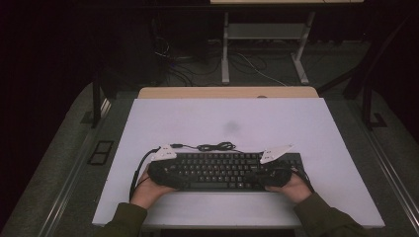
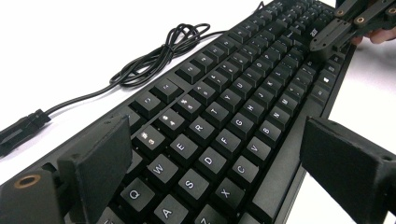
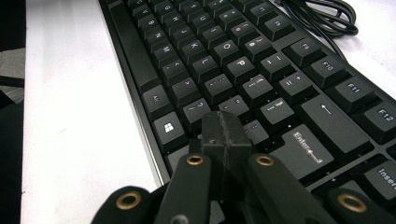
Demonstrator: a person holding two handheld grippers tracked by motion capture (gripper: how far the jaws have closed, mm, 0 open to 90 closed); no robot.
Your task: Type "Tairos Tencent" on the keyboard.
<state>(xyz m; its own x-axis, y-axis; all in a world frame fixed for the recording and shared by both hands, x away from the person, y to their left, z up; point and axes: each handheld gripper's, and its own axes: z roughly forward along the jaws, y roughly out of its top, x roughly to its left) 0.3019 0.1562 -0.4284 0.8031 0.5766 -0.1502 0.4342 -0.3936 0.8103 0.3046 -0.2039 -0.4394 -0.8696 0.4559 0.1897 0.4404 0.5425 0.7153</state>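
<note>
A black keyboard lies along the near part of the white counter, its coiled cable resting just behind it. In the high view both ends of the keyboard are hidden under the person's hands and the dark bodies of the tools, so the tongs themselves are hard to pick out there. The left tongs stand wide apart in the left gripper view, astride the keyboard's end with the Q, A and W keys between the jaws; the pads press on nothing, and the lower part of each jaw is cut off by the frame. The right tongs are closed tight, pad against pad, with nothing between them, their tip over the keys near Enter; whether it touches a key cannot be told. The cable's plug lies on the counter.
</note>
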